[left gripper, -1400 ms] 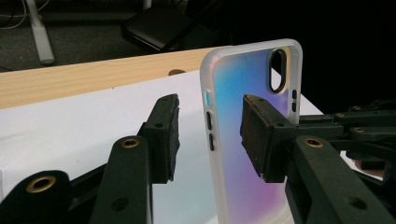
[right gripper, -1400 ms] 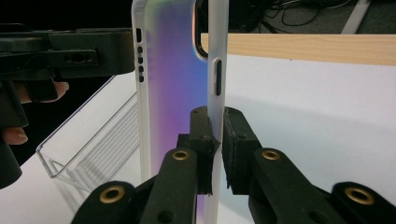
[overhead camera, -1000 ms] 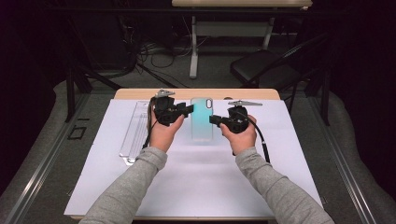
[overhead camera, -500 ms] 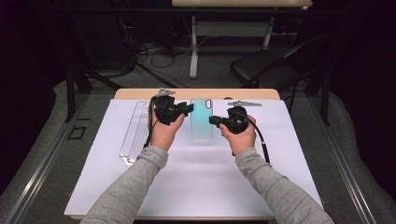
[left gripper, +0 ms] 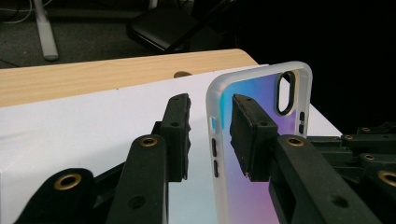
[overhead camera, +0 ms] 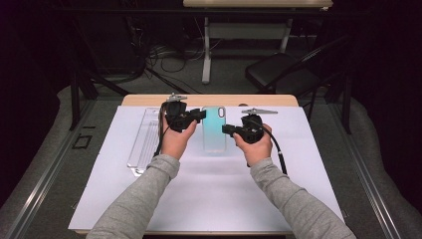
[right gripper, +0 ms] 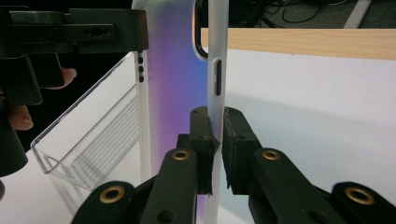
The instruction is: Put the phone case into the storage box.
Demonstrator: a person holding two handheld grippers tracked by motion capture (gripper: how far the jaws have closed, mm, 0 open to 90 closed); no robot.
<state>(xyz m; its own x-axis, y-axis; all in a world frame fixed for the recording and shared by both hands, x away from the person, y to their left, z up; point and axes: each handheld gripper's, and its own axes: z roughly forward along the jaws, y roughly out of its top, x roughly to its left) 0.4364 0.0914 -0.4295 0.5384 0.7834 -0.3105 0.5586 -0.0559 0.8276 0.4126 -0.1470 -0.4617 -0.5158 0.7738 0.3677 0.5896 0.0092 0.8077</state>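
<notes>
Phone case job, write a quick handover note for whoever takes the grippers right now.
Right gripper: shut on the phone case, fingers pinching its side wall.
Left gripper: open, fingers straddling the opposite side wall, not clamped.
The case lies on the white sheet between both grippers. The clear plastic tray lies to its left, untouched.
Done: right grip taken, left in place.
Left: probably close the left gripper, then lift or move the case.

Looked everything over and there's no readable text anywhere, no brand, label or number. The phone case (overhead camera: 214, 130) is just plain frosted plastic with a colour shimmer, and the clear tray (overhead camera: 145, 141) and the white sheet (overhead camera: 209, 194) carry no print.
</notes>
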